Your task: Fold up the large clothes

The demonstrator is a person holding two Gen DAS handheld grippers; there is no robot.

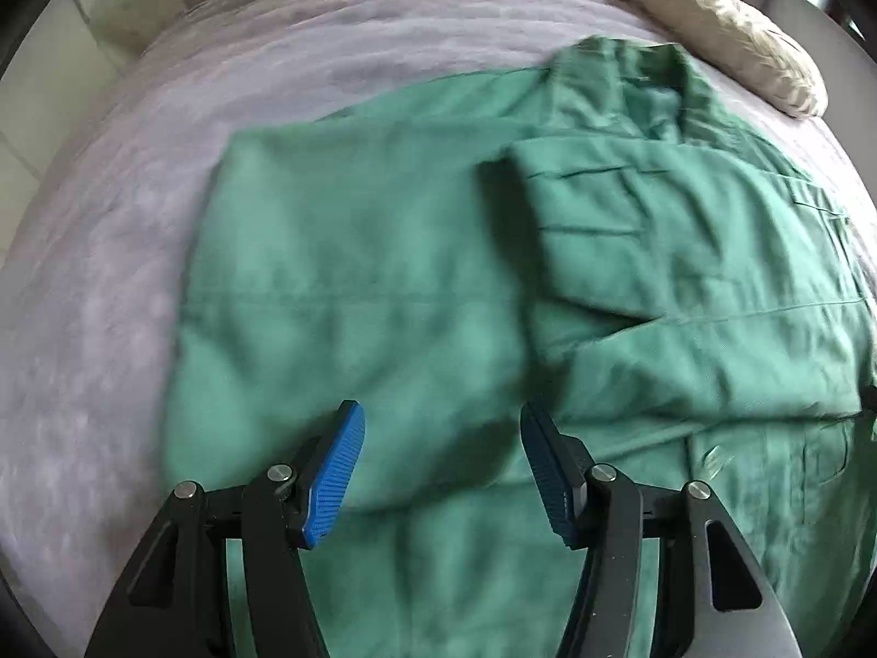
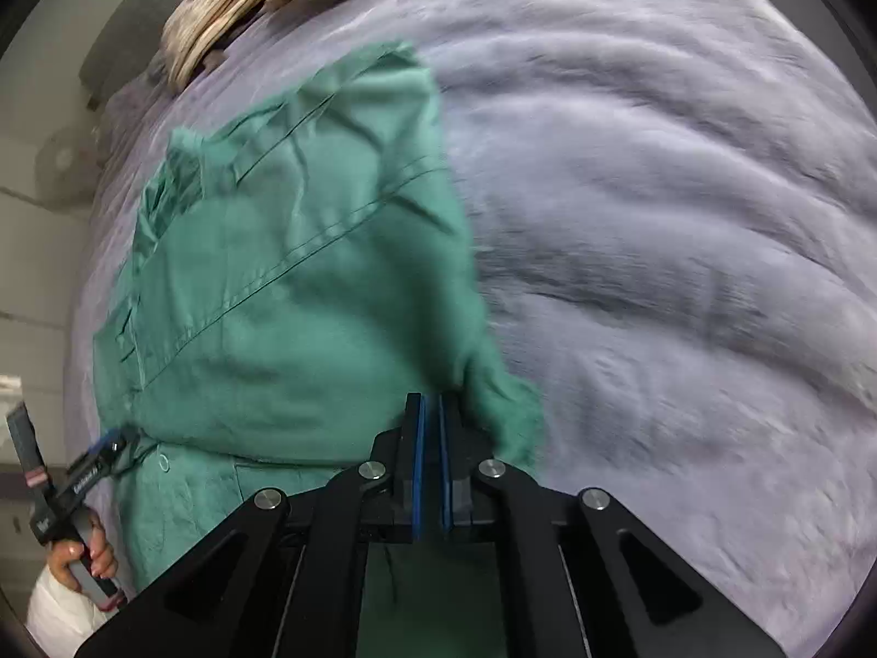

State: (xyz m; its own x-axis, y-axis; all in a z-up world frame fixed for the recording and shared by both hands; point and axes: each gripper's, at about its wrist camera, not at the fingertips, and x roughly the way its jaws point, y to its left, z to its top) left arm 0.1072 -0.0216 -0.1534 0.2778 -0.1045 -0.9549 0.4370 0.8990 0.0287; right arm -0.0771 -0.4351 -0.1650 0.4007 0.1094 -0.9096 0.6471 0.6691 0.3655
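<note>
Left wrist: left gripper (image 1: 441, 438) gaped wide over green garment (image 1: 383, 252), empty. Right gripper (image 2: 431, 422) nearly closed beside cloth; pinch unclear. No legible writing.

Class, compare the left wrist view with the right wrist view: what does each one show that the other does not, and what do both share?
Only the left wrist view shows the left claw from behind, its jaws open above the green garment, holding nothing.

Only the right wrist view shows the right claw, shut on the garment's edge, and the person's hand gripping the other tool's handle at lower left.

Both show the garment partly folded on the lilac bedspread, with a beige pillow at the far end.
</note>
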